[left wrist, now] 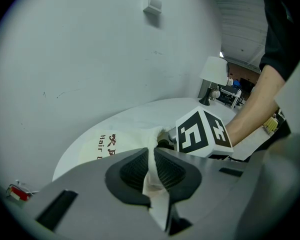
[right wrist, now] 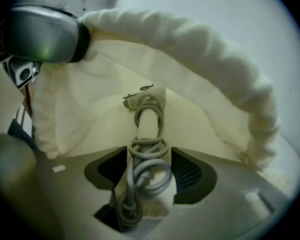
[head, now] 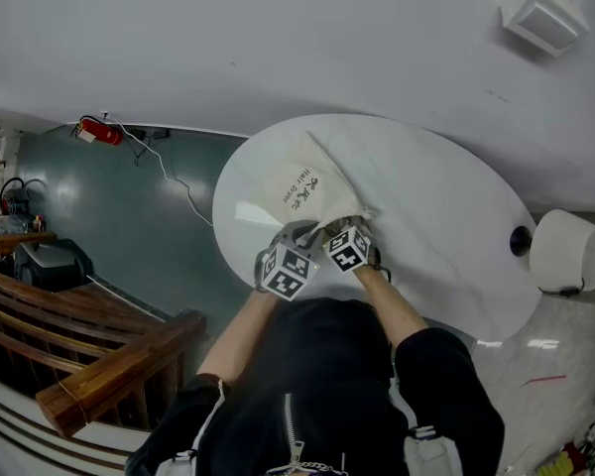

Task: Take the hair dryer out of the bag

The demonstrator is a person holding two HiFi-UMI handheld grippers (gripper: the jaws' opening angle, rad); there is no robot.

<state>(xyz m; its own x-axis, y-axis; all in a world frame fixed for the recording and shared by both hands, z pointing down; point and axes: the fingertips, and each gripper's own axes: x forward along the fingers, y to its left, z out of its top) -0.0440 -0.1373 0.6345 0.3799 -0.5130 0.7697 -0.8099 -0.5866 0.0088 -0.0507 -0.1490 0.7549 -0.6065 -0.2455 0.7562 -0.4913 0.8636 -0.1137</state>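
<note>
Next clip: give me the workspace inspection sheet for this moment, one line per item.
Surface: white oval table, with the bag lying on it.
Job's things: cream cloth bag, mouth held open; hair dryer inside, handle toward the opening.
Clutter: white-shaded lamp at the table's edge.
Grippers: left gripper shut on the bag's rim; right gripper inside the mouth, jaws apart on either side of the dryer's handle.
Cables: grey cord wound round the handle; thin cable on the floor.
Surroundings: white wall with a mounted box, red object, wooden furniture.
</note>
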